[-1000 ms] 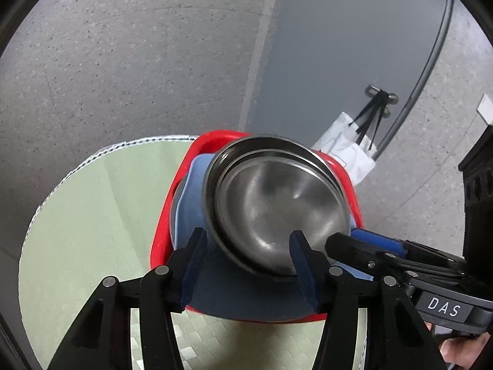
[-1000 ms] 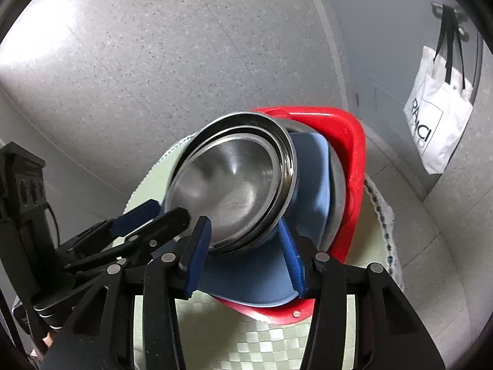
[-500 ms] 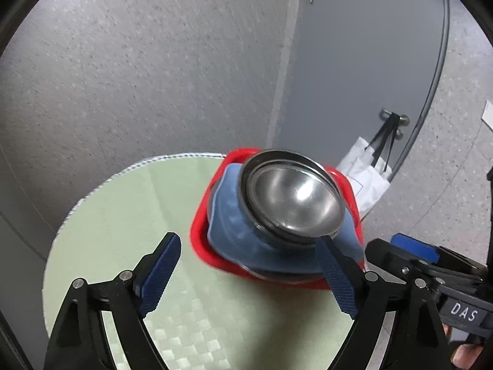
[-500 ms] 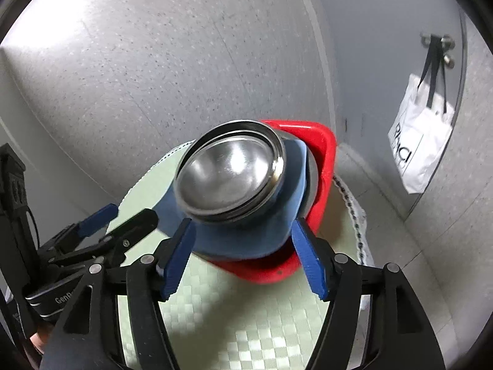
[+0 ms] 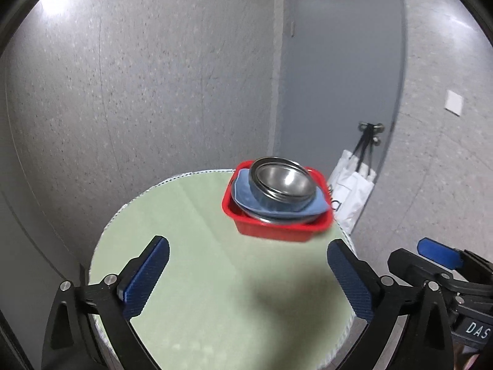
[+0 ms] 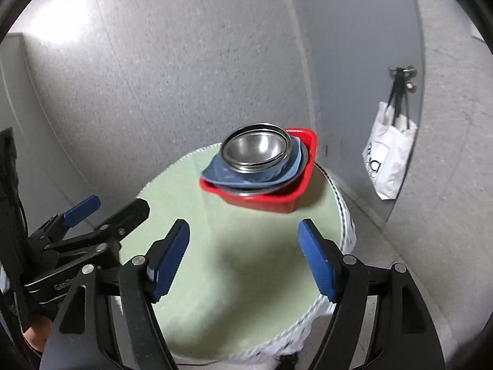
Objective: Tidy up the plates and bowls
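Left wrist view: left gripper [image 5: 246,280] jaws spread wide, nothing between them, hanging over the green round table [image 5: 197,277]. Red bin [image 5: 277,229] sits at the table's far edge, well apart from the fingertips. Inside it: a blue plate [image 5: 246,195], with nested steel bowls [image 5: 282,183] stacked on top, rims above the bin wall. A metal rim shows under the blue plate; can't tell what it is. Right gripper is visible at lower right of this view, beside the left one.

Right wrist view: right gripper [image 6: 243,260] also wide open and empty, over the near half of the table [image 6: 215,277]. Same stack ahead: bin [image 6: 262,200], plate [image 6: 222,172] overhanging the bin's left wall, bowls [image 6: 255,148] on top, tilted slightly. Left gripper sits at lower left. White tote bag [image 6: 388,157] hangs from a door handle [image 6: 402,72] on the right, off the table.
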